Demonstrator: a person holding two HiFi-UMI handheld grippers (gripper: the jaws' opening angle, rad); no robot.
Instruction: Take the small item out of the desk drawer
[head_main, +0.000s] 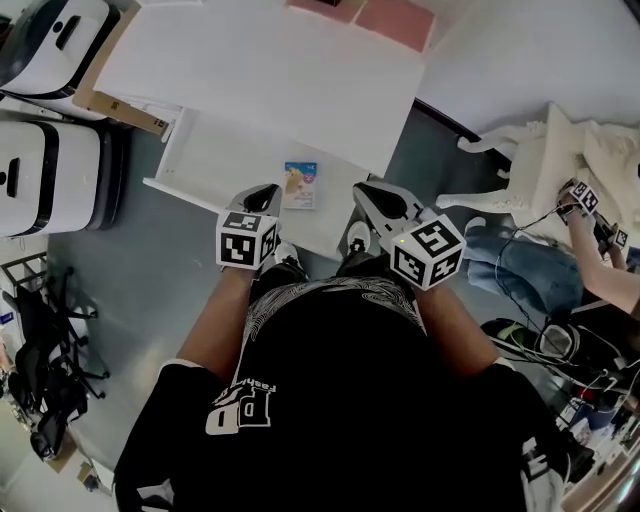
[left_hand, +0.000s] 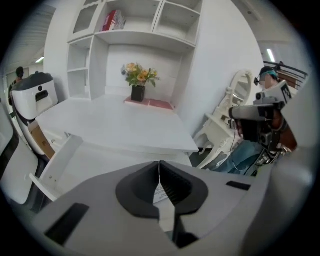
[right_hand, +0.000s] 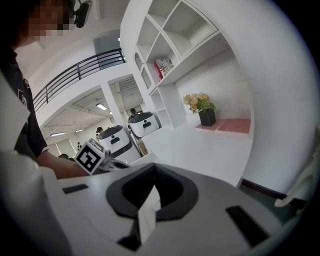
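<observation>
The white desk's drawer (head_main: 226, 158) stands pulled out toward me. A small blue-and-white packet (head_main: 300, 185) lies flat near its front edge. My left gripper (head_main: 268, 192) hovers just left of the packet over the drawer front, with its jaws closed and nothing between them. My right gripper (head_main: 364, 192) hangs a little to the packet's right, beyond the drawer's corner, and its jaws also look closed and empty. In the left gripper view the gripper (left_hand: 159, 165) faces the desk and the drawer's side wall (left_hand: 54, 166), and its body hides the packet. The right gripper (right_hand: 154, 169) points across the desktop.
The white desk top (head_main: 270, 70) carries a pink mat (head_main: 398, 20) and a flower pot (left_hand: 137, 82) under wall shelves. Two white machines (head_main: 45, 175) and a cardboard box (head_main: 120, 105) stand at the left. At the right are a white ornate chair (head_main: 540, 150) and another person (head_main: 600, 250).
</observation>
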